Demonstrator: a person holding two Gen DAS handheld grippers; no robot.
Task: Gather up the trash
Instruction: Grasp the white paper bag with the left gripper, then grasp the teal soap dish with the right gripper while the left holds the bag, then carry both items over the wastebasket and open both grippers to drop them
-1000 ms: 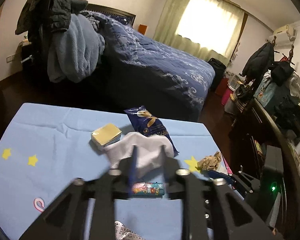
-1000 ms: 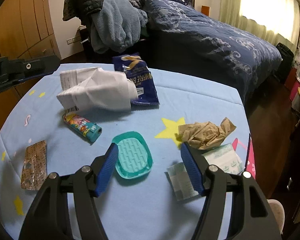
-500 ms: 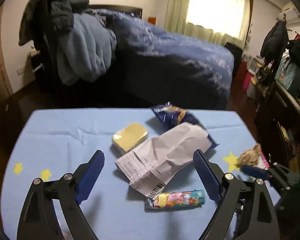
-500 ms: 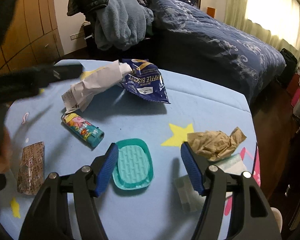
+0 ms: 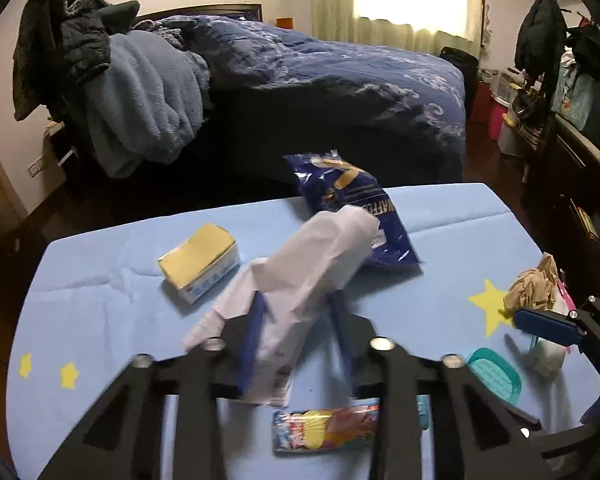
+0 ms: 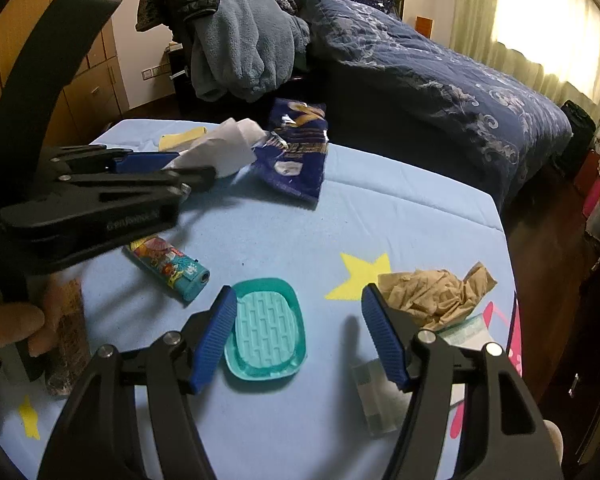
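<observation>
- Left wrist view: the left gripper (image 5: 296,332) sits low in the centre of the frame, its blue fingers (image 5: 249,344) drawn in and clamped on the white crumpled paper (image 5: 300,276), which slants from centre toward the upper right, its top end over the blue snack bag (image 5: 352,196).
- A yellow box (image 5: 198,262) lies left of centre on the blue tablecloth (image 5: 100,312); a colourful lighter (image 5: 326,424) lies bottom centre.
- At the right edge, the brown paper wad (image 5: 534,284) sits just above the right gripper's blue pad.
- Right wrist view: the right gripper (image 6: 300,336), bottom centre, is spread wide with nothing between its fingers; the teal soap dish (image 6: 266,330) lies just beside its left finger, the brown paper wad (image 6: 432,294) by its right finger.
- At upper left, the left gripper (image 6: 172,168) pinches the white crumpled paper (image 6: 226,148) beside the blue snack bag (image 6: 296,156).
</observation>
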